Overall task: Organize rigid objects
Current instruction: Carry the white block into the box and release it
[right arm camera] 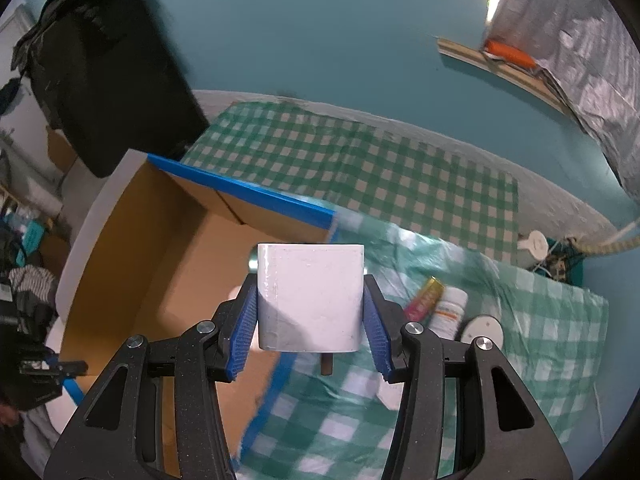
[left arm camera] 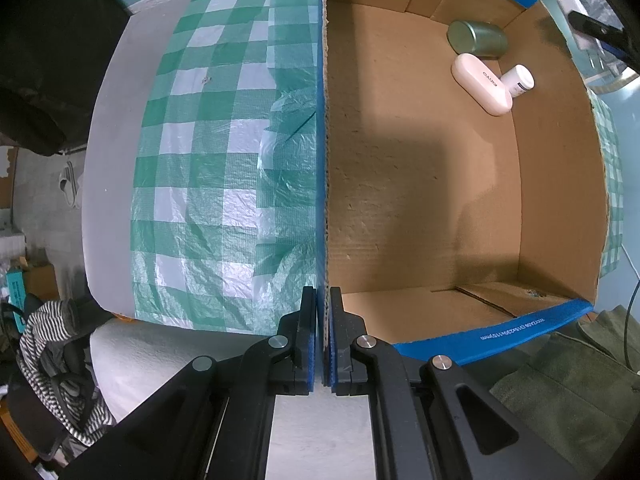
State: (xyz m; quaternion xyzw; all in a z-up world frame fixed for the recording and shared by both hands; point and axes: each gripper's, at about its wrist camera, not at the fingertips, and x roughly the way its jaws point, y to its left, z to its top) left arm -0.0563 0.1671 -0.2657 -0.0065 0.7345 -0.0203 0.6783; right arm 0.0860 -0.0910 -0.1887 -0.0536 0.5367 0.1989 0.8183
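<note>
My left gripper (left arm camera: pixel 323 340) is shut on the left wall of an open cardboard box (left arm camera: pixel 420 184) with blue-taped edges. Inside, at the far right corner, lie a green metal tin (left arm camera: pixel 478 39), a white oblong case (left arm camera: pixel 482 83) and a small white bottle (left arm camera: pixel 519 80). My right gripper (right arm camera: pixel 310 334) is shut on a white plug-like block (right arm camera: pixel 310 298) and holds it in the air above the box's right edge (right arm camera: pixel 280 364). On the green checked cloth (right arm camera: pixel 360 168) to the right lie a pink-gold tube (right arm camera: pixel 425 298), a white pill bottle (right arm camera: pixel 450 312) and a white round disc (right arm camera: pixel 482 330).
The box (right arm camera: pixel 160 248) stands on a table covered with the checked cloth (left arm camera: pixel 208 160). A black object (right arm camera: pixel 112 80) hangs at the left by the teal wall. Clothes (left arm camera: pixel 52 352) and clutter lie beyond the table's left edge. A white plug and cable (right arm camera: pixel 534 246) sit at the far right.
</note>
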